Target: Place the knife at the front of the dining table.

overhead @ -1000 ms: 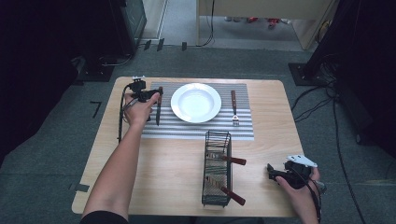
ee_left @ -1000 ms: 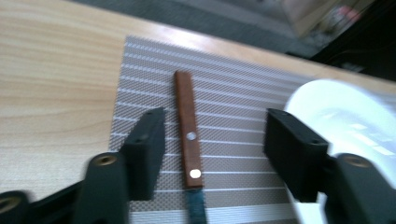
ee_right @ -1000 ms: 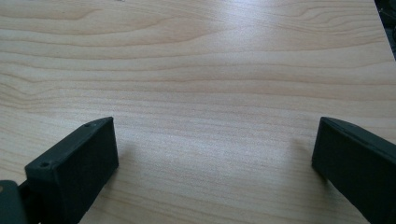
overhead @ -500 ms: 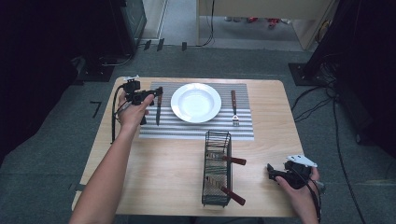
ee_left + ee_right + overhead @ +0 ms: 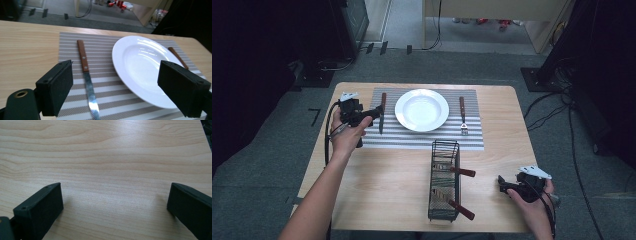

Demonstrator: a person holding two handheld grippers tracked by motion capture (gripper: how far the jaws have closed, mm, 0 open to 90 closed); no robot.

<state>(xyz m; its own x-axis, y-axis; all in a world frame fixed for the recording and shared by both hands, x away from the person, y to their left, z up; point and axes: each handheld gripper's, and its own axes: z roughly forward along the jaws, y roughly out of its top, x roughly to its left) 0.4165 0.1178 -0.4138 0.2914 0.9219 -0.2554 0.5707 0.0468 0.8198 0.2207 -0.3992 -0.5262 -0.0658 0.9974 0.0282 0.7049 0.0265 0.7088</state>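
A white plate (image 5: 422, 110) sits on a striped placemat (image 5: 472, 141). A wooden-handled knife (image 5: 382, 112) lies to its left and a fork (image 5: 463, 116) to its right. My left gripper (image 5: 373, 116) hovers open just left of the knife, empty. In the left gripper view the knife (image 5: 86, 77) lies between the open jaws of that gripper (image 5: 120, 90), with the plate (image 5: 142, 67) to the right. My right gripper (image 5: 504, 185) rests open near the table's front right corner. In the right gripper view it (image 5: 115, 210) frames bare wood (image 5: 105, 165).
A black wire basket (image 5: 445, 143) stands in front of the placemat, with two wooden-handled utensils (image 5: 462, 172) sticking out to its right. Bare wooden tabletop (image 5: 382, 180) lies front left. Dark equipment and cables surround the table on the floor.
My left gripper has drawn back a little to the left and toward the near side, off the knife, which stays on the mat. The right gripper has not moved.
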